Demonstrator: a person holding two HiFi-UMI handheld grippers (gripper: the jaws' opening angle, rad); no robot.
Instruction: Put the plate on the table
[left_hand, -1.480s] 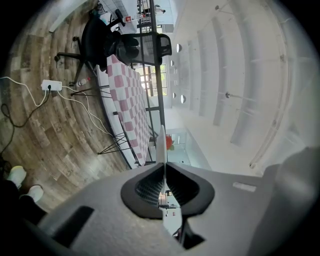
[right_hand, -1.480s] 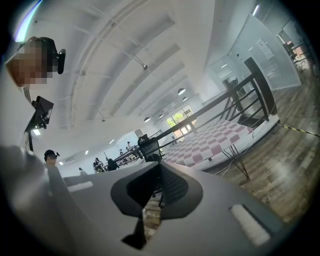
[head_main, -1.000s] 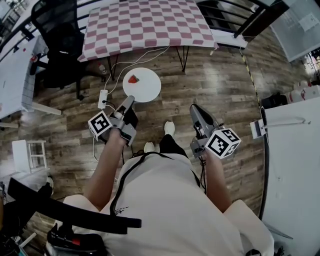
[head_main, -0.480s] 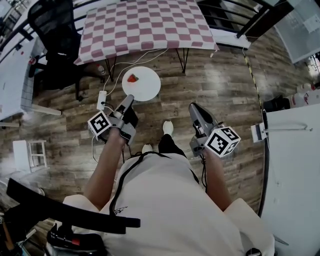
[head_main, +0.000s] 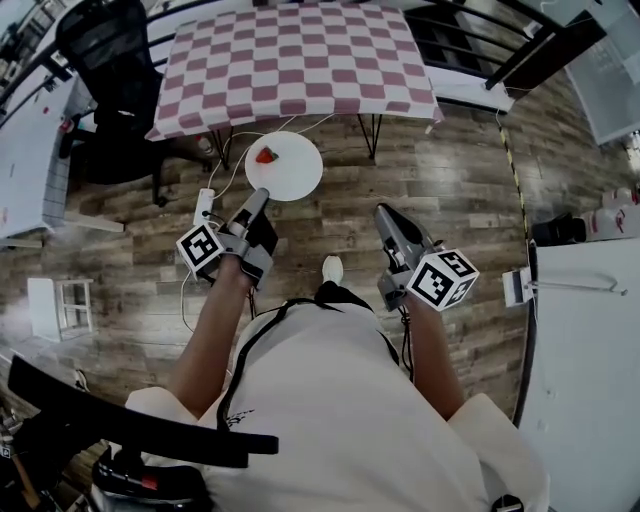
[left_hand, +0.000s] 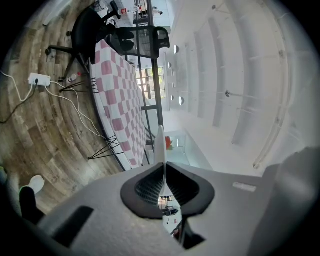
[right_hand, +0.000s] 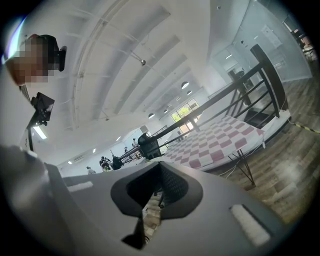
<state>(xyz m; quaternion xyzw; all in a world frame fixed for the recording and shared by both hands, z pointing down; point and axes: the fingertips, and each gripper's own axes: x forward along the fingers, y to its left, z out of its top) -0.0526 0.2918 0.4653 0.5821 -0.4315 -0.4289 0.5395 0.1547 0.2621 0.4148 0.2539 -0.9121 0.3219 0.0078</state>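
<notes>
— Plate (head_main: 290, 172) first: where is it, and what has it?
— In the air over the wood floor (head_main: 430, 170), just short of the checked table (head_main: 300, 60) on the far side. The left gripper (head_main: 255, 205) pinches its near rim. The right gripper (head_main: 385, 215) is pressed together on nothing.
— How will it handle?
— I'd say stiff, smooth and breakable. Held by one edge, it will lever against the grip, so hold deep on the rim.
— Which way does it point?
— It's round, so no long axis. Face up, about level, with a strawberry (head_main: 265, 156) on its left part.
</notes>
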